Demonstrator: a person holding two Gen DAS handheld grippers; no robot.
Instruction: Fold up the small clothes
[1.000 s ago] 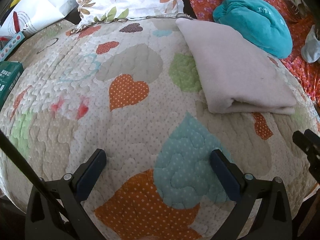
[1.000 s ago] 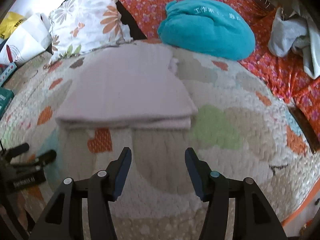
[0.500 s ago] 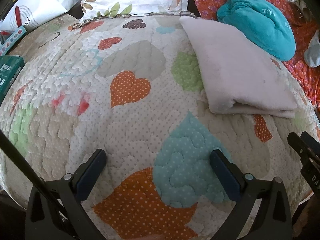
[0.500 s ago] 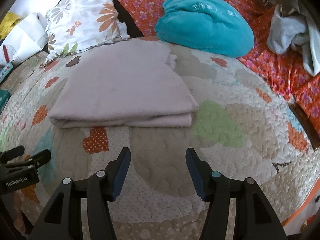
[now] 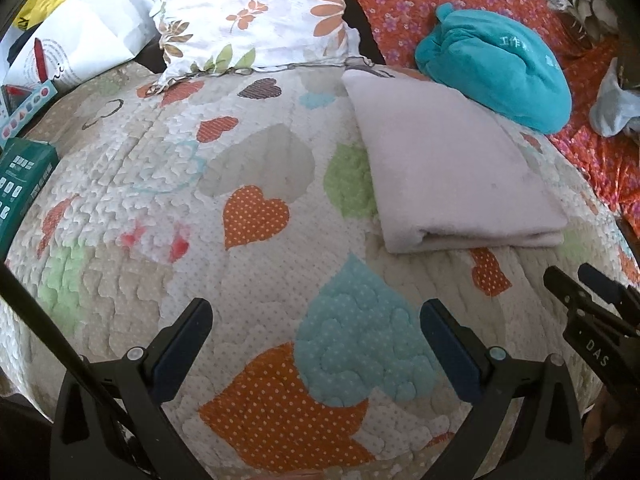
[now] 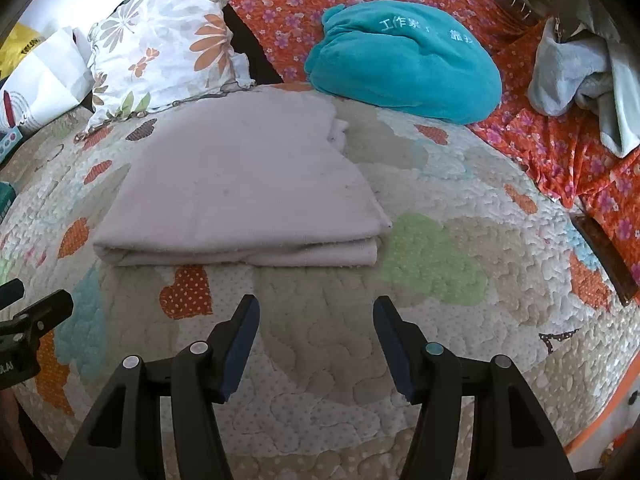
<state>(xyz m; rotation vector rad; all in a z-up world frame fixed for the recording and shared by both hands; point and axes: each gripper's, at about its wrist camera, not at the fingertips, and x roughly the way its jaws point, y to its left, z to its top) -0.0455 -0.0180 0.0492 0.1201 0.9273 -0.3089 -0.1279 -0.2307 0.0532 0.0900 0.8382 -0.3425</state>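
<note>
One quilted bedspread (image 5: 248, 264), puffy and stitched with dotted hearts in orange, teal, green and grey, covers most of the bed and carries everything here. Beyond its far edge lies an orange flowered sheet (image 6: 280, 4), and on that sheet rests a plump teal fleece bundle (image 6: 404, 64) with pale lettering, just beside the far right corner of the folded cloth. A floral pillow (image 5: 256, 16) leans at the far edge of the quilt, with a white paper bag (image 5: 80, 44) to its left and a green box (image 5: 20, 192) at the left edge. The task's thing, a pale pinkish folded cloth (image 6: 244, 184), soft and slightly fuzzy, lies flat on the far half of the quilt as a neat rectangle of stacked layers, its folded edge facing the tongs. The right tongs (image 6: 316, 344) hover spread apart just short of that near edge, holding nothing. The left tongs (image 5: 316, 352) hang spread wide over a teal heart, empty, with the cloth well ahead and to their right.
</note>
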